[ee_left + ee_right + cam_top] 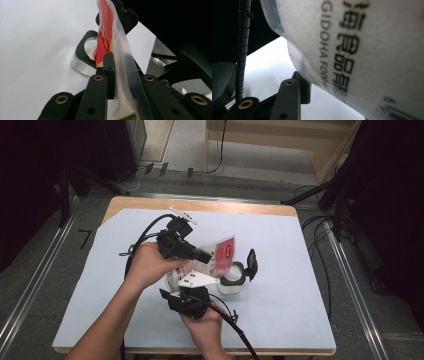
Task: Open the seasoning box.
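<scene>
While both hands sit mid-table, I read the scene like this, left to right.

Left gripper (207, 256): clamped on the pouch (220, 254). In the left gripper view the jaws pinch the clear sealed edge of the pouch (120, 50), film flat between the pads.

Pouch: a soft plastic bag, red-and-clear print, white powdery fill by the look of the right gripper view (372, 50). I judge it light but floppy; the body sags wherever it isn't supported, and the film looks slick. The seal strip is the stiffest part, so that's the place to grip. Squeezing the belly would just shift the contents.

Position: held above the table sheet (125, 270), over the open container (232, 279), a clear tub with a black rim and a flipped-up lid just right of the grippers.

Orientation: long axis runs from the right gripper (192, 281) up and to the right across the high view, upper end tilted toward the container. I can't tell whether that end is torn open.

Right gripper: jaws partly closed. One pad (304, 87) touches the lower body of the pouch, the opposite pad is hidden, so I judge it a grip on the pouch's bulk.

Risk, as I see it: powder slumping to one end, film slipping.
</scene>
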The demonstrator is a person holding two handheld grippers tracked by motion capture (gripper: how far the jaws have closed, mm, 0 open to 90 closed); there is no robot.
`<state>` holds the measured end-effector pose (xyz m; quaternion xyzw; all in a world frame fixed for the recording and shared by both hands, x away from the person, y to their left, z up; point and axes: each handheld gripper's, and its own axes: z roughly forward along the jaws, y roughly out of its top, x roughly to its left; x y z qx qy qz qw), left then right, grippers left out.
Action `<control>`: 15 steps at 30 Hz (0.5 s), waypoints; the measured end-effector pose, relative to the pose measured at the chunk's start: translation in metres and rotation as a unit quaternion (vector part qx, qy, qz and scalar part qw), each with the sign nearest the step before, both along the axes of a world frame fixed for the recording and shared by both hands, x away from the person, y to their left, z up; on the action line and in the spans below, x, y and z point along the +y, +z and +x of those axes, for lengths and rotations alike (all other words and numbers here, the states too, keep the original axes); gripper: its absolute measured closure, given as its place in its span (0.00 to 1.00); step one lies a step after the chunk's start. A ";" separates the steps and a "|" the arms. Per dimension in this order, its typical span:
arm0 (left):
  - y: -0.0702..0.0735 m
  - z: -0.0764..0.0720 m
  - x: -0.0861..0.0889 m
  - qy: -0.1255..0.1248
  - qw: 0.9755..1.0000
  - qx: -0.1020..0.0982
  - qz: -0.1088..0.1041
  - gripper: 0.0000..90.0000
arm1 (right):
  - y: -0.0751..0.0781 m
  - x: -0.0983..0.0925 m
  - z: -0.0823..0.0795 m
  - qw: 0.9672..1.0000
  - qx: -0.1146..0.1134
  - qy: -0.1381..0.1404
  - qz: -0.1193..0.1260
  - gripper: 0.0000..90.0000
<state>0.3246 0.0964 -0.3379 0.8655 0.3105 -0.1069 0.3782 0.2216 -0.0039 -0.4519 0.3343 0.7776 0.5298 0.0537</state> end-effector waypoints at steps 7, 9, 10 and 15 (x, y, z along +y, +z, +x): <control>0.000 0.000 -0.001 0.001 1.000 -0.001 -0.001 0.93 | 0.001 -0.001 -0.001 1.000 -0.001 -0.001 -0.002 0.70; 0.000 0.000 -0.001 0.002 1.000 -0.001 -0.001 0.93 | 0.001 -0.001 -0.001 1.000 -0.002 -0.002 -0.002 0.70; 0.000 0.000 -0.001 0.003 1.000 -0.001 -0.001 0.93 | 0.001 -0.001 -0.001 1.000 -0.003 -0.001 -0.002 0.70; 0.001 0.000 -0.002 0.001 1.000 -0.006 0.001 0.93 | 0.001 -0.001 -0.001 1.000 -0.004 -0.002 -0.002 0.70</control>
